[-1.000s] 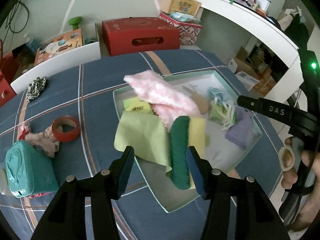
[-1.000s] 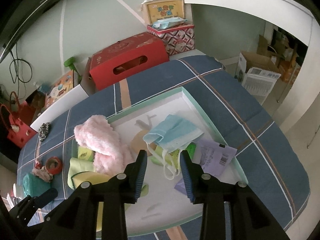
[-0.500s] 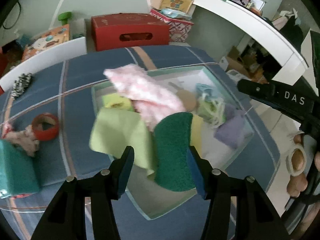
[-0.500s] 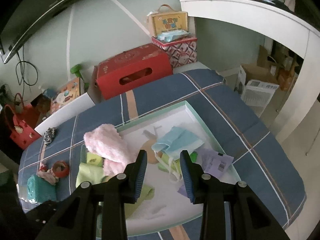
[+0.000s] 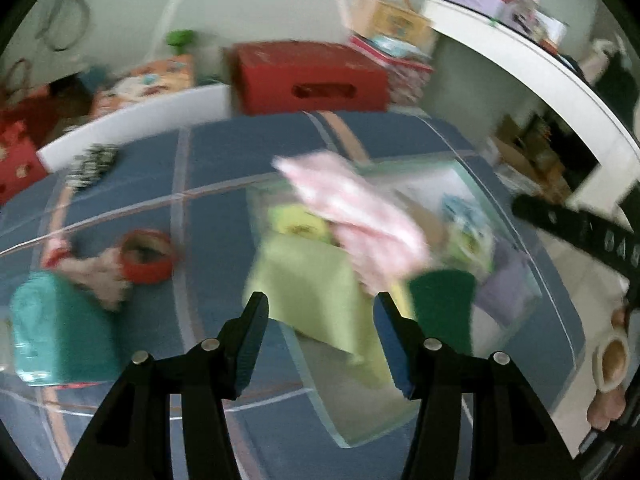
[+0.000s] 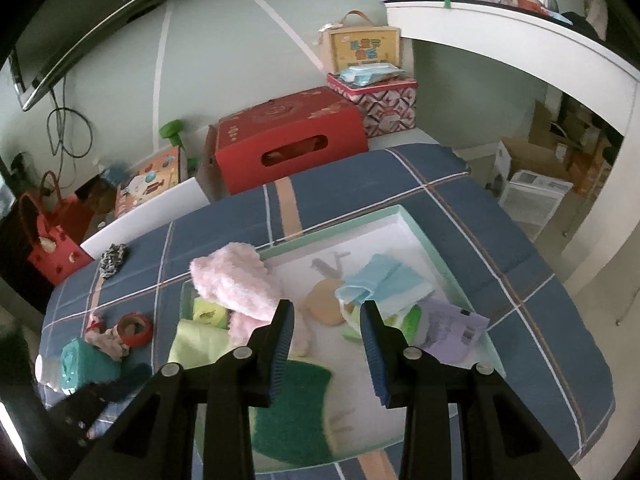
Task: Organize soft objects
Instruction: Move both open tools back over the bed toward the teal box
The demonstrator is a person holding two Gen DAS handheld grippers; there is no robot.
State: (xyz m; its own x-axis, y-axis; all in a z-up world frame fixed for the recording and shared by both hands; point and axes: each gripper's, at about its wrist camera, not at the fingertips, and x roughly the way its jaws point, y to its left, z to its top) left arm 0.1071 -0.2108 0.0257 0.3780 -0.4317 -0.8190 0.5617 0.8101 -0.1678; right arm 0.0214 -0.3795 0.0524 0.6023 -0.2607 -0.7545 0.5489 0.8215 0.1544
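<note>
Green cloth dropped into the tray

The left gripper (image 5: pixel 320 332) is swinging away, jaws half-wide and empty, leaving the dark green cloth (image 6: pixel 296 412) lying in the tray (image 6: pixel 436 248) on the near side; the right gripper (image 6: pixel 326 336) is hovering, jaws narrow and empty.

The wall (image 6: pixel 240 60) is pale green with thin white lines across it. A black cord (image 6: pixel 66 132) hangs on it in loops. A big red box (image 6: pixel 288 146) with a hole in its side sits by the wall, next to a patterned tin (image 6: pixel 374 100) with a small case (image 6: pixel 362 50) on top. A long white shelf (image 6: pixel 520 40) curves along the right side. Cardboard boxes (image 6: pixel 552 152) stand under it on the light floor (image 6: pixel 600 312). A red bag (image 6: pixel 48 240) sits at the left.
</note>
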